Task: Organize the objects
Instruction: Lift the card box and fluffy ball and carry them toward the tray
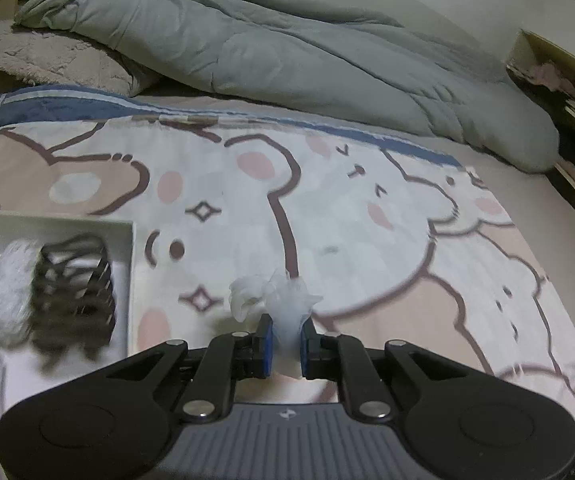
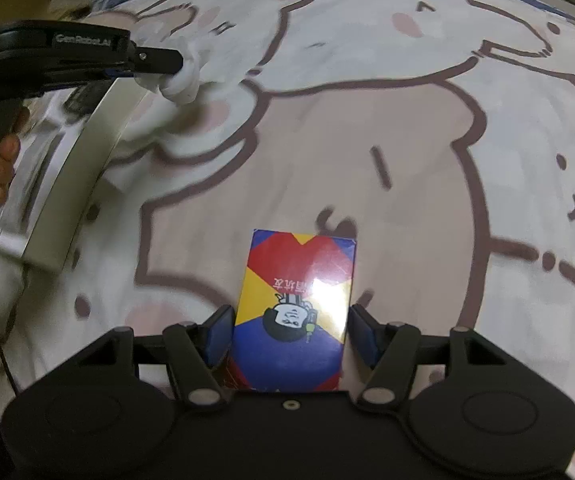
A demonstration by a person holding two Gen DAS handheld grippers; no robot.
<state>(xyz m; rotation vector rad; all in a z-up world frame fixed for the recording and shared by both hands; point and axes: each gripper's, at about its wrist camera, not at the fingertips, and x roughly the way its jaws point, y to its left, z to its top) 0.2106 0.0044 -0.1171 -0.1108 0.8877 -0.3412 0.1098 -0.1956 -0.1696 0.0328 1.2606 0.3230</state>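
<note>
you're mid carry on both sides here. your left gripper [image 1: 286,330] has its jaws pinched narrow on a crumpled white plastic wrapper [image 1: 275,296], held over the bear-print sheet [image 1: 367,208] just beside the white box [image 1: 129,264] with the black hair claw [image 1: 75,292] in it. your right gripper [image 2: 289,330] is clamped on the card deck box [image 2: 293,300]. next up, i'd guess: swing each over the box before letting go.

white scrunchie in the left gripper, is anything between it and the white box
Nothing visible stands in the way. The left gripper is shut on the white scrunchie, and only bare bear-print blanket lies between it and the white box to its left. Inside the box, a dark claw clip and a grey fluffy item fill the near corner.
</note>
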